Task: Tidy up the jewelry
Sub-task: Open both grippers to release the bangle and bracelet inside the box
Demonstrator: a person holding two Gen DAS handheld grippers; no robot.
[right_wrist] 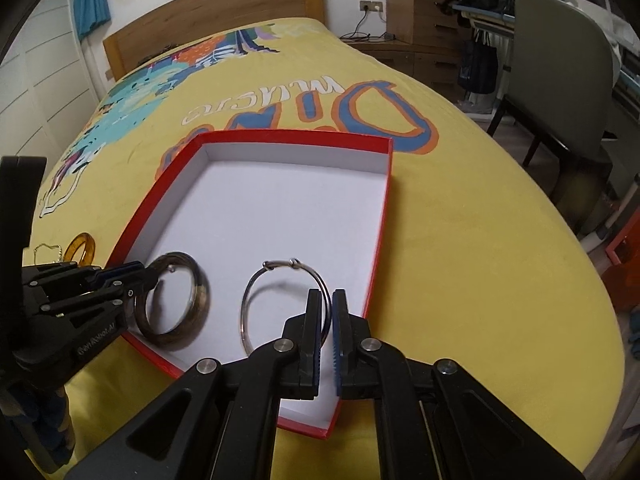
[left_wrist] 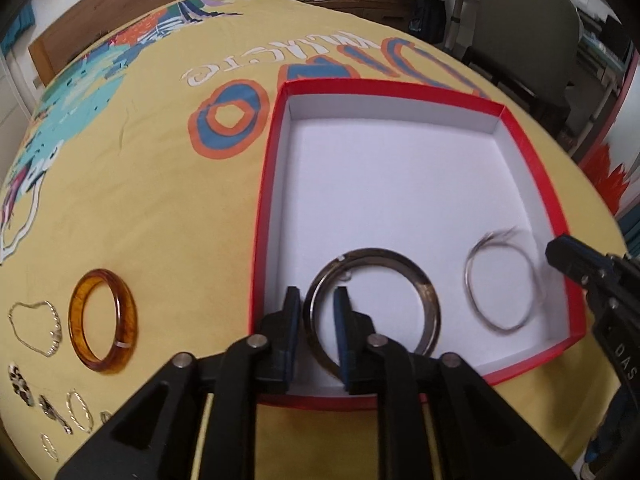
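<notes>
A red box with a white inside lies on the yellow bed cover; it also shows in the right wrist view. My left gripper straddles the rim of a dark bangle in the box, jaws slightly apart. The bangle also shows in the right wrist view. My right gripper is closed on a thin silver bangle at the box's near right; it shows in the left wrist view. An amber bangle lies left of the box.
Several small pieces lie on the cover at the near left: a silver chain bracelet, earrings and twisted hoops. A wooden headboard is at the far end, and a chair and desk stand to the right.
</notes>
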